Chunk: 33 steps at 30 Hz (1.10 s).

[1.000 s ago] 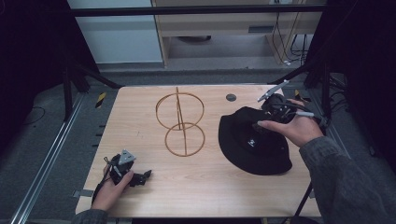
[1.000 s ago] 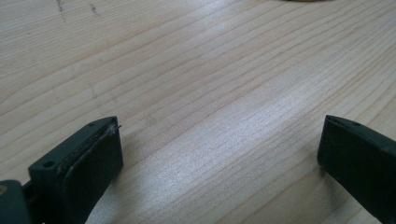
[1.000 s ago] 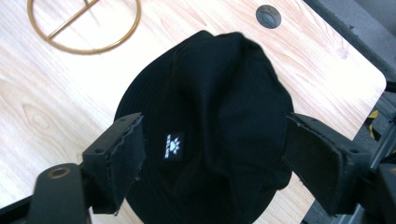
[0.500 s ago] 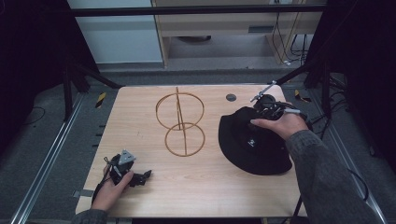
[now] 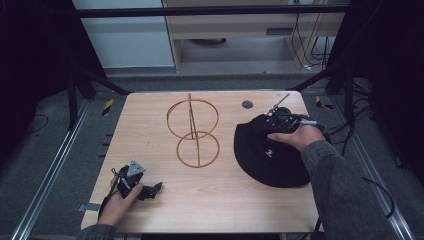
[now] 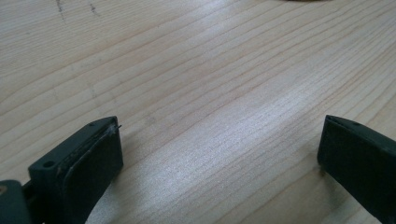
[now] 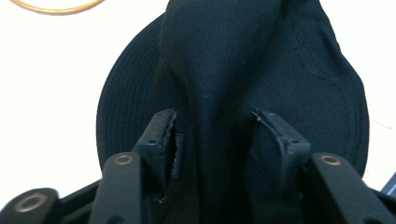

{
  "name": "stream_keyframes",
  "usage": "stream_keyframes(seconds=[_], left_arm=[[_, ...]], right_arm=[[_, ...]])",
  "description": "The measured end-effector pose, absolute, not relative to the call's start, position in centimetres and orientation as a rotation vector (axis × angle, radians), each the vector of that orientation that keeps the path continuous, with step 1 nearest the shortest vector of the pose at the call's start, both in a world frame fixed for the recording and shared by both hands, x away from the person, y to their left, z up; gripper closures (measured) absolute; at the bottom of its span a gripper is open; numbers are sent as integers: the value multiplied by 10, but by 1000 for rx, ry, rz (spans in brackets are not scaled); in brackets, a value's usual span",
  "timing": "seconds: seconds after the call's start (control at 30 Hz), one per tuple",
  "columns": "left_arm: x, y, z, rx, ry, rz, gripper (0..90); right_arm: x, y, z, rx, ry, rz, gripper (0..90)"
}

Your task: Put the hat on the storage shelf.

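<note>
Nearest you, your left gripper [image 5: 150, 190] rests on the surface [image 5: 225, 210] at its near left corner, jaws spread wide with nothing but bare wood between them in the left gripper view. It sits well apart from the work, so it has no part in the coming move.

Your right gripper [image 7: 212, 126] is the 1 that counts. It is down on the black hat [image 5: 272, 155], which lies on the right half of the surface, brim flat. In the right gripper view the crown is pushed up into a ridge of cloth that runs straight away from you between the 2 jaws, along the gripper's own line. The jaws have just been closing on that fold; they pinch it from both sides, and the grasp looks set or nearly so.

Farther off and to the left stands the gold wire stand [image 5: 192, 132], 2 rings on an upright rod. Judged from here, the hat must travel up and leftward to reach it.
</note>
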State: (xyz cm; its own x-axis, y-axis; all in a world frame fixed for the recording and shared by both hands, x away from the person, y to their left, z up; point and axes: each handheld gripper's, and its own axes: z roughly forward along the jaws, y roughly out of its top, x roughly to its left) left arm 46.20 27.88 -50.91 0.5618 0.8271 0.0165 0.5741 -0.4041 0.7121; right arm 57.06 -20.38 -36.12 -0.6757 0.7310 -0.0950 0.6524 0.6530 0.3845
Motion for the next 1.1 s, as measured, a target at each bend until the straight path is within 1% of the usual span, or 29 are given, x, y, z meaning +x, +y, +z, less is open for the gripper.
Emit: stream_keyframes(seconds=[0.07, 0.1, 0.13, 0.2, 0.33, 0.37, 0.4, 0.6, 0.97, 1.1], left_arm=[[462, 279, -509, 2128, 1117, 489, 0], [462, 279, -509, 2128, 1117, 489, 0], [462, 279, -509, 2128, 1117, 489, 0], [462, 279, -509, 2128, 1117, 489, 0], [462, 279, -509, 2128, 1117, 489, 0], [462, 279, -509, 2128, 1117, 489, 0], [462, 279, -509, 2128, 1117, 489, 0], [462, 279, -509, 2129, 1115, 489, 0], [462, 279, -509, 2135, 1112, 488, 0], [462, 279, -509, 2135, 1110, 491, 0]], right_arm=[[570, -204, -362, 1119, 2631, 458, 561], [570, -204, -362, 1119, 2631, 458, 561], [570, -206, -362, 1114, 2632, 462, 608], [570, -208, -363, 1120, 2631, 455, 663], [570, -211, -364, 1133, 2630, 456, 811], [570, -211, -364, 1133, 2630, 456, 811], [571, -213, -364, 1131, 2633, 463, 857], [568, -219, -355, 1137, 2607, 508, 884], [555, -238, -323, 1142, 2530, 719, 887], [545, -244, -309, 1130, 2493, 777, 888]])
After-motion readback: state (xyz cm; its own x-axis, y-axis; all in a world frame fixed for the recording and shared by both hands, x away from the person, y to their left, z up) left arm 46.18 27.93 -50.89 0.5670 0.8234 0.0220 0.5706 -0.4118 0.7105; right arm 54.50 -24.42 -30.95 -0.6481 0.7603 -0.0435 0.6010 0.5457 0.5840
